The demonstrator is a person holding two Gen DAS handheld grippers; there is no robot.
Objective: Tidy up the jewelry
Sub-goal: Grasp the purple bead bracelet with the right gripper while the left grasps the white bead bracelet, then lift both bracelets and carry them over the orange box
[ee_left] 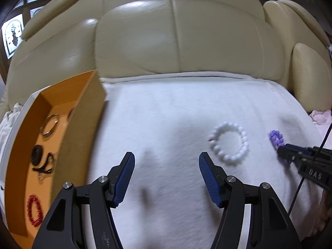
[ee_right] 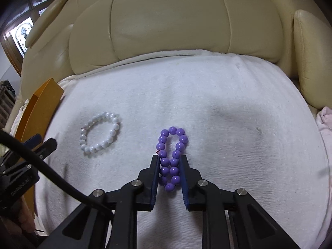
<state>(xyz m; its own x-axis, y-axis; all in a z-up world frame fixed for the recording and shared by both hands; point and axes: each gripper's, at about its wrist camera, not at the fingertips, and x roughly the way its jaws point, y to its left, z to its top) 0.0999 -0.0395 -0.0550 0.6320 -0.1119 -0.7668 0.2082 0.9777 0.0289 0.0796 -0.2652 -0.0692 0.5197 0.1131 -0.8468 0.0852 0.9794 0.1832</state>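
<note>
white towelling [ee_right: 207,95] is spread over the seat of a cream leather sofa [ee_right: 166,20], and all work is carried out on this cloth. an orange box [ee_left: 83,124] is stood at the left edge of the cloth, its open interior already occupied by a metal bangle [ee_left: 49,126], a dark piece [ee_left: 41,159] and a red beaded bracelet [ee_left: 34,210]. the purple beaded bracelet [ee_right: 172,155] is found squeezed into a narrow loop between the jaws of the right gripper [ee_right: 169,157], which is closed upon its near half; the long axis of the loop is laid straight ahead along the fingers, with the far end left free on the cloth. whether the beads are lifted clear cannot be told. the white beaded bracelet [ee_left: 229,143] is seen lying flat as an open ring, apart from the purple one and to its left, between that piece and the box. the left gripper [ee_left: 166,166] is held with its jaws wide apart and nothing between them, above bare cloth, with the white bracelet just ahead and to its right. it is judged that the coming move turns on one relation: the box lies well to the left of the held bracelet, so the carry must be made leftward across the cloth, over or around the white ring and the left gripper. the box wall facing the cloth must be cleared from above. open room is ample ahead, and tighter toward the box.
</note>
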